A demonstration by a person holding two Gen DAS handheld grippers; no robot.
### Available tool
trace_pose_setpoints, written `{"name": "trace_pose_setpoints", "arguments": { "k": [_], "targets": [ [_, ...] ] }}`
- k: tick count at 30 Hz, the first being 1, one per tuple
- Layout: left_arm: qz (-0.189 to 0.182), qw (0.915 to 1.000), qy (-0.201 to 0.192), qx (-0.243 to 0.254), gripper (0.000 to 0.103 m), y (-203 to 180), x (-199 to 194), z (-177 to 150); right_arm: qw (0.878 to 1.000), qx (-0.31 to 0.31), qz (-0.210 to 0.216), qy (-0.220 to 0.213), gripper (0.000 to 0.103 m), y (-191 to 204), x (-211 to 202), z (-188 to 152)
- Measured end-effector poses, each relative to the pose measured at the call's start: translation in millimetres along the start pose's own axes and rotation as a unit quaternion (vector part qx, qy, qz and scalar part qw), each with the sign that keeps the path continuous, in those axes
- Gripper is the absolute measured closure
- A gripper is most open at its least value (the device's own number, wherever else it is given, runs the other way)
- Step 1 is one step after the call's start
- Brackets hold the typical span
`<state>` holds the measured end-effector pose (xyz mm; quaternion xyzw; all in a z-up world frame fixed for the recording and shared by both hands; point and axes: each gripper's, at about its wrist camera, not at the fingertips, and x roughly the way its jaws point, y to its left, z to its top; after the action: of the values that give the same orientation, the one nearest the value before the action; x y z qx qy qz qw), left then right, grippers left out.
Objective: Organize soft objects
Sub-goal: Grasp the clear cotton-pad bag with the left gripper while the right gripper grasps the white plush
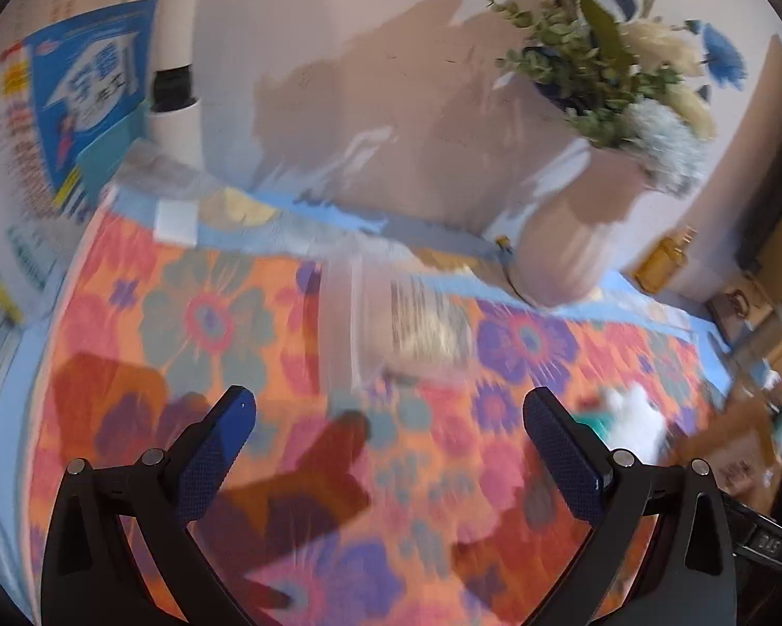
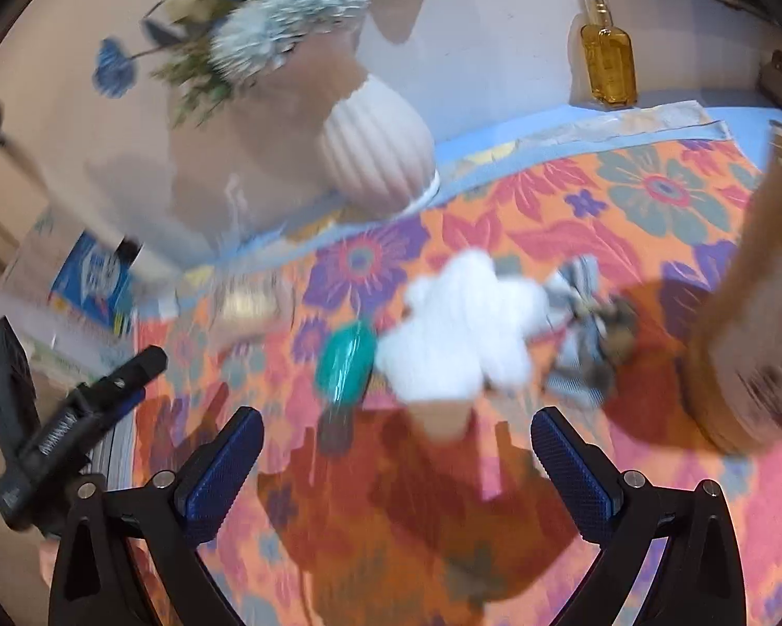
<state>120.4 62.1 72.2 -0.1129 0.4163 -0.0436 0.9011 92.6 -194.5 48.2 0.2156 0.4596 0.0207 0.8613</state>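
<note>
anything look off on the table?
Nothing spilled or broken, though both views are blurred. The white plush, teal item and striped cloth lie in a loose heap on the floral cloth. Both hand-held grippers are open and empty.

A home: floral tablecloth (image 2: 625, 198), vase (image 2: 375, 151) of artificial flowers (image 2: 281, 15), and books (image 1: 93, 94) against the wall.

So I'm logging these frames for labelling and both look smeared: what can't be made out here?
- Clear bag, left wrist view: motion blur hides its contents and label.
- Striped cloth, right wrist view: blurred, so the dark bits on it can't be identified.
- Teal object, right wrist view: blurred and partly behind the white plush; type unclear.
- Brown box, right wrist view: cut off by the right edge, print unreadable.
- Book, left wrist view: title smeared.
</note>
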Motion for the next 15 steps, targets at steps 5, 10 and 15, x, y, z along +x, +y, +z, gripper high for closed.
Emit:
{"name": "trace_pose_setpoints", "arguments": {
  "k": [5,10,15],
  "targets": [
    [0.003,0.9994,-0.035,0.003,0.001,-6.1,36.1,9.3,0.997,-0.011,-0.073,-0.013,0.012,-7.1,31.0,11.0],
    [0.012,0.9997,-0.020,0.009,0.024,-12.8,60.5,2.1,0.996,-0.051,-0.064,-0.048,0.038,-2.4,38.3,4.2],
    [0.000,0.9995,-0.028,0.017,0.059,-13.9,58.5,1.5,0.990,-0.096,-0.073,-0.078,0.051,12.2,32.3,-3.9]
  ]
}}
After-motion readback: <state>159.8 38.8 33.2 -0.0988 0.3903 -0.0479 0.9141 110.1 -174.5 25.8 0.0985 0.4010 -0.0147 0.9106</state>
